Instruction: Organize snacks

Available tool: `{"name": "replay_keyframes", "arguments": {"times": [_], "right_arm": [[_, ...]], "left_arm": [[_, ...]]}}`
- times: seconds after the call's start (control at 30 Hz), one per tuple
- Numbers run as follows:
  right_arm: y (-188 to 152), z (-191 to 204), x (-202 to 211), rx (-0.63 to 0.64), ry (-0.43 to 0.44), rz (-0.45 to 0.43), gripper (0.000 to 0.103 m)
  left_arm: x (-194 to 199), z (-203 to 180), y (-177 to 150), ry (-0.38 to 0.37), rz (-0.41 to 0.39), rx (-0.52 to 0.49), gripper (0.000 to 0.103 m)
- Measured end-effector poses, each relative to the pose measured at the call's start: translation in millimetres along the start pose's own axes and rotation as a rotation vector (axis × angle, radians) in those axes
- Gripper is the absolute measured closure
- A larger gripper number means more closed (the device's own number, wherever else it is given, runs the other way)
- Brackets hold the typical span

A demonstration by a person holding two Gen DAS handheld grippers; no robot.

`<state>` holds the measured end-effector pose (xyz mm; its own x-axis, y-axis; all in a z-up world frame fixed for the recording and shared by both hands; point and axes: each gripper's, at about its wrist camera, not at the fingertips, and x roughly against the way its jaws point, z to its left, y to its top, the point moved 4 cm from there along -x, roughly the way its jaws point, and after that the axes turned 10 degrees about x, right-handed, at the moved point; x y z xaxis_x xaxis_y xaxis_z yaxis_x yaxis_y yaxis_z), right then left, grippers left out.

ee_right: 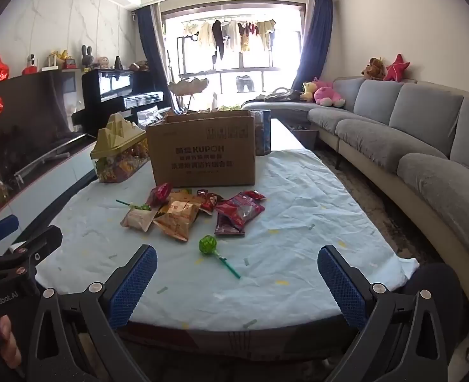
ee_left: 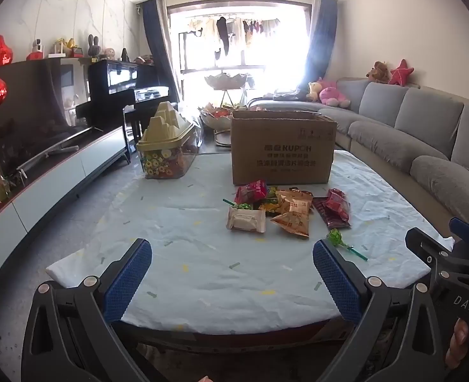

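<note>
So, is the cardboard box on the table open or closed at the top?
Open. The cardboard box stands upright and no flaps cover its top; its contents cannot be seen.

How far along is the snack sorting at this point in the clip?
Nothing looks done: the snack packets lie piled on the tablecloth in front of the box, with a green lollipop apart nearer the tools. Nothing in hand: left tool and right tool are open and empty. All the sorting is left.
</note>
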<state>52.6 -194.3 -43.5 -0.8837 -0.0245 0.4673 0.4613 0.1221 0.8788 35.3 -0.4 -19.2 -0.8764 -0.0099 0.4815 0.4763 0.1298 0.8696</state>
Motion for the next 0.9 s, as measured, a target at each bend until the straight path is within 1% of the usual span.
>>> {"name": "replay_keyframes", "arguments": {"times": [0.17,0.3,0.9], "right_arm": [[0,0,1,-0.004,0.002,-0.004,0.001],[1,0,1,-0.003,0.002,-0.006,0.001],[8,3,10,0.015,-0.006,-0.034,0.001]], "left_arm": [[0,-1,1,-0.017,0.0,0.012,0.0],[10,1,4,-0.019,-0.014,0.017,0.0],[11,5,5,-0.023,-0.039,0.032,0.0]]}}
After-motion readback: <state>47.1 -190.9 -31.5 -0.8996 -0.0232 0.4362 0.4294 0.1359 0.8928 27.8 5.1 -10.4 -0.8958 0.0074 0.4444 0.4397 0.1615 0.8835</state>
